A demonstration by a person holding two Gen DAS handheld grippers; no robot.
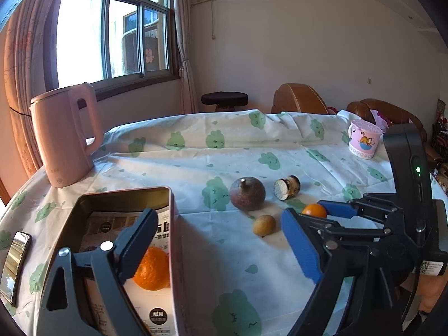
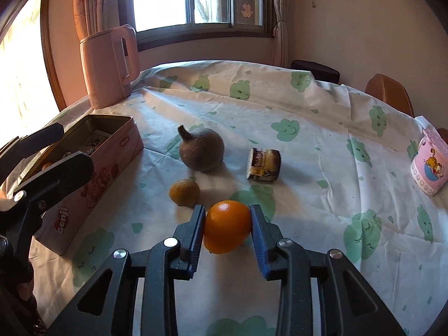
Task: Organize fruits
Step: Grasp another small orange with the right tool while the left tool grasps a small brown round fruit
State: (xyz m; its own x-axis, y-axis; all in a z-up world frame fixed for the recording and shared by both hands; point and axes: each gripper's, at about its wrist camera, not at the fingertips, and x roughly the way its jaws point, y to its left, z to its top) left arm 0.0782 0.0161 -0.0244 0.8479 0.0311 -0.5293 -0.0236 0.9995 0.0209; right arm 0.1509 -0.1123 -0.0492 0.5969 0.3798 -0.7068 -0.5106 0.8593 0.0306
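Observation:
My right gripper [image 2: 227,225] is shut on an orange [image 2: 226,225] just above the cloth; both blue pads press its sides. In the left wrist view the same orange [image 1: 314,210] shows between that gripper's fingers. My left gripper [image 1: 218,246] stands open, its left finger over the open pink tin [image 1: 172,224], where a tangerine [image 1: 152,268] lies on printed paper. A brown round fruit [image 2: 201,149] with a stalk and a small yellowish fruit [image 2: 184,191] rest on the table between the tin [image 2: 112,151] and the held orange.
A small cylinder jar [image 2: 263,165] lies on its side by the brown fruit. A pink kettle [image 2: 107,67] stands at the back left, a pink cartoon mug [image 2: 428,165] at the right edge. A phone [image 1: 14,266] lies left of the tin.

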